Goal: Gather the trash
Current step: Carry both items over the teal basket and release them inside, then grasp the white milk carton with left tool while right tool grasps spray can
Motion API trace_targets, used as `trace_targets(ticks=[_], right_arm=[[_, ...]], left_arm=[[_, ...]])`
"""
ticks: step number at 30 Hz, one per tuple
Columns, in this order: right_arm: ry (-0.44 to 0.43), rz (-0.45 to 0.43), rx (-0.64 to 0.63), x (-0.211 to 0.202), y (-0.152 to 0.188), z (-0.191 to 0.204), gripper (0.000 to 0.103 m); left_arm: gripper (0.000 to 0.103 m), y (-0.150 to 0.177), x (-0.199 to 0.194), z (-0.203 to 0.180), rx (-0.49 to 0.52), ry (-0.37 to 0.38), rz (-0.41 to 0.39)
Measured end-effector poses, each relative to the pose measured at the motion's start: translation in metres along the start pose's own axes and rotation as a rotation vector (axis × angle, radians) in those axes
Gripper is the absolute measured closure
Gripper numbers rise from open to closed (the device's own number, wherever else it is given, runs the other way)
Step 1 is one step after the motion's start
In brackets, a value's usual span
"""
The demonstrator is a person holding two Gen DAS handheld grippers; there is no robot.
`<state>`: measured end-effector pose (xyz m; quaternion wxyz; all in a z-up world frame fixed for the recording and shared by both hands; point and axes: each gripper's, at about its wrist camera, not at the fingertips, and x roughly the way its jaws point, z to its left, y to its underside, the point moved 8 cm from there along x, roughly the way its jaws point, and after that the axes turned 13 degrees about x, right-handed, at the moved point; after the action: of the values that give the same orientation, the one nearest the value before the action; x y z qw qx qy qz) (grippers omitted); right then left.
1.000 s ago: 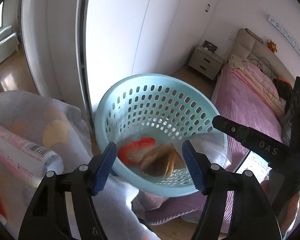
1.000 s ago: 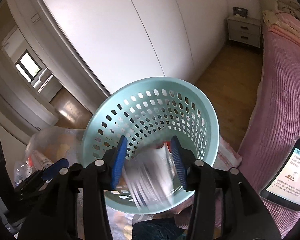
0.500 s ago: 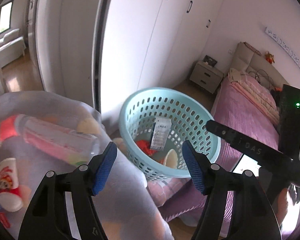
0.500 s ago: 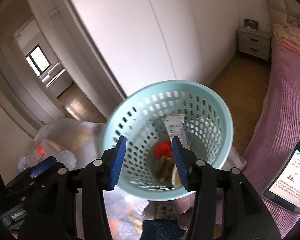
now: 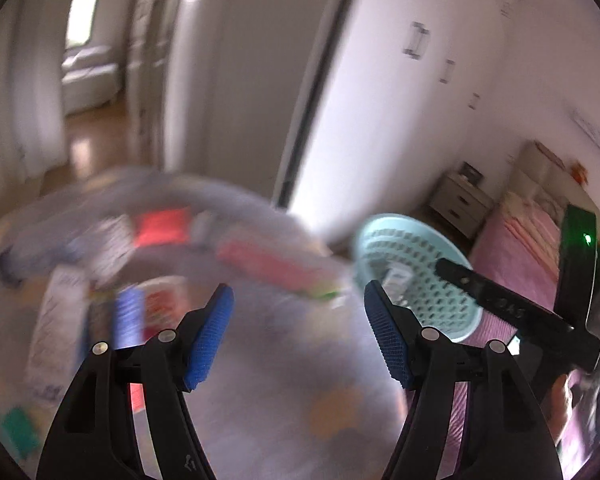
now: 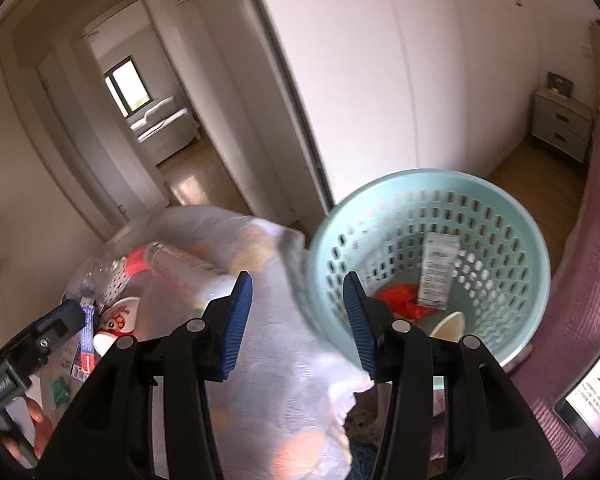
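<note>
- The round pale-turquoise perforated plastic basket (image 6: pixel 428 256) sits at about two o'clock from the right hand-held gripper (image 6: pixel 296 320), beside the pink quilted bed (image 6: pixel 592 264).
- Inside the basket lie a white printed paper packet (image 6: pixel 438 276), a crumpled red wrapper (image 6: pixel 400 304) and a pale cup (image 6: pixel 450 324).
- A translucent plastic bag (image 6: pixel 284 364) spreads under both tools; a pink-capped clear bottle (image 6: pixel 168 264) shows through it at ten o'clock.
- The right hand-held gripper's blue pads stand apart, nothing between them.
- The left hand-held gripper (image 5: pixel 296 336) is likewise spread wide and empty, over the blurred bag.
- From the left camera, the basket is at two o'clock.
</note>
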<state>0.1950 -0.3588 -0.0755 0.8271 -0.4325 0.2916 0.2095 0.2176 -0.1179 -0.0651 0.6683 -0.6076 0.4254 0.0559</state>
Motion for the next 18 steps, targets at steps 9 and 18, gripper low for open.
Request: trace_targets(ticks=[9,18], right_arm=[[-0.028,0.044,-0.108,0.040,0.014,0.053,0.059],[-0.034,0.089,-0.250,0.093,0.012,0.103,0.051]], left_arm=[[0.037,0.042,-0.041,0.120,-0.142,-0.228,0.038],[0.037,0.077,-0.029,0.163,-0.156,-0.242,0.156]])
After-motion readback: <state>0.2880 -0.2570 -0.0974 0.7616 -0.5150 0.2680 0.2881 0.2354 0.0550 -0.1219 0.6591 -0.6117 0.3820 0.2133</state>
